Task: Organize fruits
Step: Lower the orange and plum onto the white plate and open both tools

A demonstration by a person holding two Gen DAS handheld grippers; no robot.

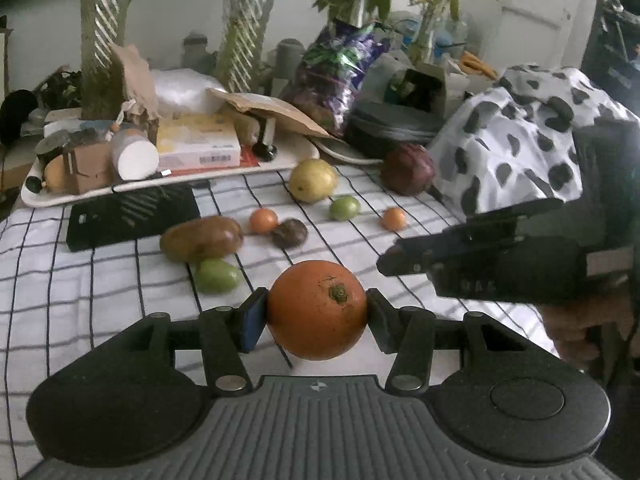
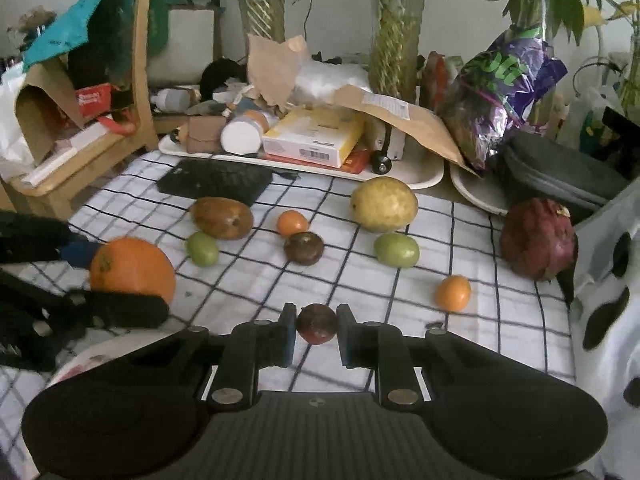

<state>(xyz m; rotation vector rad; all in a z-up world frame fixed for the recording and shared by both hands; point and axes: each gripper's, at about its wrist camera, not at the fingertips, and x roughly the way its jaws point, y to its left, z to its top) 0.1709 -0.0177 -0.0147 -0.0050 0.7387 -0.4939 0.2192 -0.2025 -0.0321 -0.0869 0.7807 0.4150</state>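
— Nearest the left lens?
— Left gripper (image 1: pixel 317 314), pinching the orange (image 1: pixel 317 309) between both pads at lower centre, stem turned toward the camera.
— And the other tool?
— Right gripper (image 2: pixel 316 330), low centre of its own view, with a small dark red fruit (image 2: pixel 316 323) between its pads. Both pads seem to touch it; a firm squeeze I cannot confirm. From the left camera that gripper enters at the right edge, above the cloth.
— What else lies on the checked cloth (image 2: pixel 240 296)?
— Mid frame in the right view: brown mango (image 2: pixel 221 217), with a green fruit (image 2: pixel 202 248) just below it; small orange fruit (image 2: pixel 293 223) touching or nearly touching a dark round one (image 2: pixel 303 247); yellow fruit (image 2: pixel 384 204) with another green one (image 2: pixel 396 250) just beneath; second small orange fruit (image 2: pixel 453 293) lower right; dragon fruit (image 2: pixel 536 239) at the right edge.
— Behind them?
— Black case (image 2: pixel 216 181), then a cluttered tray (image 2: pixel 424 176) across the upper middle.
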